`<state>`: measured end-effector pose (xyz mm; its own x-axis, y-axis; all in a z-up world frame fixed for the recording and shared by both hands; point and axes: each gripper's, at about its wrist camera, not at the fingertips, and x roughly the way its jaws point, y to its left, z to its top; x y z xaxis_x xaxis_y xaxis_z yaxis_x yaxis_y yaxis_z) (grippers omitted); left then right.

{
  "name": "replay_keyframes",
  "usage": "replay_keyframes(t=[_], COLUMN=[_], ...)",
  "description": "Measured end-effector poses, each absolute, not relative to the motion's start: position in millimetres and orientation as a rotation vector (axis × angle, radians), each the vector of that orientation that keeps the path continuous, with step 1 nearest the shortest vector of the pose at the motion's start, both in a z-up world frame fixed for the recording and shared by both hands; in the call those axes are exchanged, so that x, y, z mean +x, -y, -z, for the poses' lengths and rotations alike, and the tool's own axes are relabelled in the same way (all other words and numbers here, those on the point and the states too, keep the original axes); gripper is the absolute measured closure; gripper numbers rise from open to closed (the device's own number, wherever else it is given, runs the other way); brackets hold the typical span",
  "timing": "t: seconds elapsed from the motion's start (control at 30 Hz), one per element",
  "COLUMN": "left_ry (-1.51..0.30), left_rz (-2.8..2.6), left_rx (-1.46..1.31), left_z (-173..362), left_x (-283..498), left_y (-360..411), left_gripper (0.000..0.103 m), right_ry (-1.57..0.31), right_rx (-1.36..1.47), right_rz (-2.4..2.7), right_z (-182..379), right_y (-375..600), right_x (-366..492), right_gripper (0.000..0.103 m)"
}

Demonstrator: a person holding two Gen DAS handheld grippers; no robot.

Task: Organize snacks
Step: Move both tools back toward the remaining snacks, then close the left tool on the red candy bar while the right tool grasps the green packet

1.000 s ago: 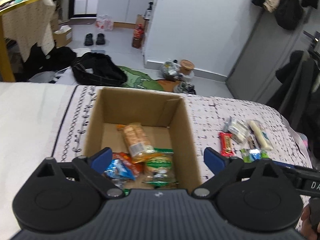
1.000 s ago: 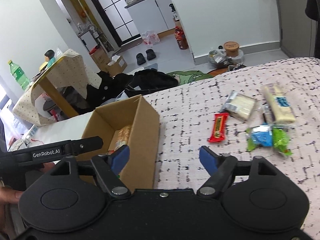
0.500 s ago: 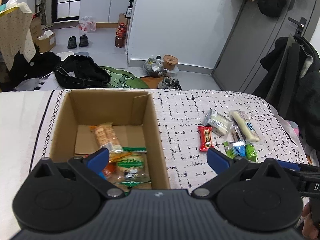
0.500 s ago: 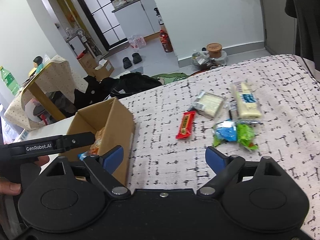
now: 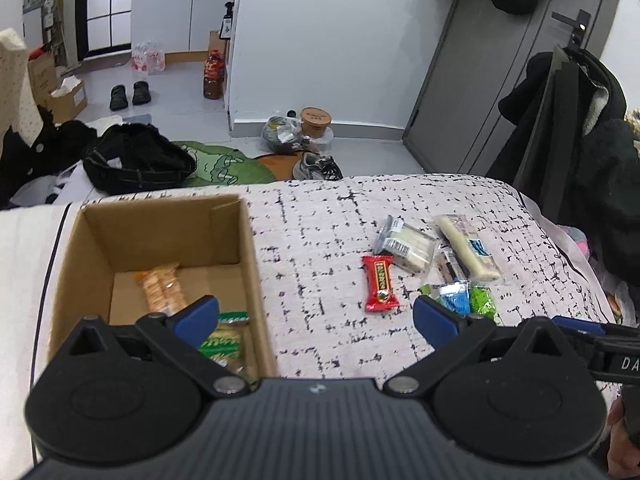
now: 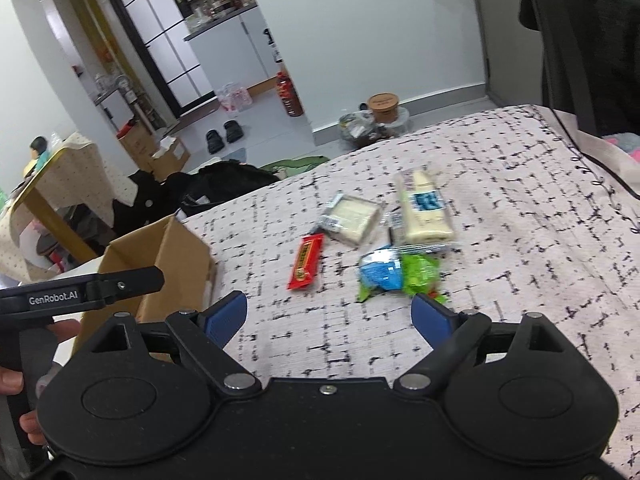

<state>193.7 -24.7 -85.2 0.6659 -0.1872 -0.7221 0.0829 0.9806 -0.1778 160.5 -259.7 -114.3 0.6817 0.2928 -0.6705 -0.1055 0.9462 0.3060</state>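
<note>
Ahead of my left claw (image 5: 316, 316), whose blue fingers stand wide apart with nothing between them, the cardboard box (image 5: 248, 264) sits off to the left side, its near wall partly under my left finger. Inside it I see an orange cracker pack (image 5: 162, 288) and a green packet (image 5: 224, 340) lying on the floor of the box. Beyond my right finger, on the patterned bedspread (image 5: 320, 232), lie the loose snacks: a red bar (image 5: 380, 283), a clear square pack (image 5: 406, 244), a long white stick pack (image 5: 468, 246) and a blue-and-green pouch (image 5: 464, 298) just beside my fingertip.

Straight ahead of my right claw (image 6: 330, 314), also released and empty, the same pile sits near: the red bar (image 6: 306, 262) ahead and slightly left, the blue-and-green pouch (image 6: 396, 272) just beyond the gap, the clear square pack (image 6: 352, 214) and white stick pack (image 6: 424, 206) farther on, touching or overlapping one another. The box (image 6: 172, 256) is off to my left, with the other claw's handle in front of it.

My worry is the crowding. If I close on the pouch, a finger could catch the neighbouring wrapper and drag it along. The slick, crinkly film may also slip out of a shallow pinch, and the soft bedspread could bunch up between my fingers. Both claws near the box could knock together.
</note>
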Motion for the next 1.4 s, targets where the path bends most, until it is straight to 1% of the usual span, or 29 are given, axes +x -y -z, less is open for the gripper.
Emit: replay_keyframes(t=[0.17,0.23,0.37,0.47,0.57,0.63,0.7,0.73,0.77,0.8,0.83,0.9,0.93,0.97,1.13,1.27,1.4], left_ry=[-0.835,-0.837,-0.84,-0.839,-0.849,-0.861,-0.869,-0.877,-0.887,-0.895,-0.902,-0.911,-0.919,-0.923,-0.95,-0.966,-0.961], left_rz=[0.173,0.174,0.179,0.188,0.196,0.205,0.212,0.213,0.213,0.218,0.221,0.225,0.225,0.223,0.202,0.191,0.178], left_rx=[-0.116,-0.111,-0.102,-0.101,-0.099,-0.102,-0.103,-0.104,-0.108,-0.114,-0.119,-0.122,-0.123,-0.126,-0.128,-0.116,-0.106], left_z=[86.7,88.3,92.6,96.8,104.7,110.4,117.9,122.7,126.7,130.8,134.7,141.6,145.0,147.8,162.9,171.7,178.0], left_x=[204.6,208.4,215.5,221.2,230.0,235.5,241.7,245.3,248.8,252.3,255.8,262.6,266.2,269.1,284.7,295.4,302.2], left_y=[40.9,47.3,59.4,68.2,77.5,83.3,89.7,93.2,96.0,98.8,101.4,105.4,107.7,109.1,115.6,119.5,122.8], left_gripper=[0.001,0.001,0.002,0.003,0.005,0.009,0.011,0.014,0.018,0.02,0.022,0.027,0.032,0.034,0.041,0.045,0.05], right_ry=[-0.795,-0.803,-0.809,-0.816,-0.836,-0.847,-0.861,-0.869,-0.881,-0.891,-0.898,-0.909,-0.913,-0.914,-0.927,-0.943,-0.987], right_rx=[0.256,0.271,0.283,0.286,0.28,0.289,0.306,0.314,0.318,0.322,0.328,0.326,0.326,0.325,0.334,0.347,0.351], right_rz=[-0.177,-0.163,-0.144,-0.131,-0.115,-0.098,-0.084,-0.076,-0.07,-0.065,-0.063,-0.059,-0.058,-0.06,-0.069,-0.066,-0.089], right_z=[118.5,121.6,126.4,130.8,137.3,141.7,147.4,150.3,153.5,155.8,157.9,160.6,161.5,161.7,168.8,177.1,188.6], right_y=[271.9,278.0,286.5,291.5,295.9,300.0,306.2,309.1,311.8,313.8,315.7,317.2,317.4,317.2,315.1,314.1,311.4], right_x=[165.6,169.1,173.7,177.5,183.9,188.1,193.3,196.1,199.3,202.3,205.5,210.8,214.0,216.3,232.6,242.6,249.6], right_gripper=[0.016,0.02,0.022,0.027,0.035,0.045,0.049,0.054,0.056,0.059,0.061,0.061,0.061,0.061,0.06,0.06,0.06])
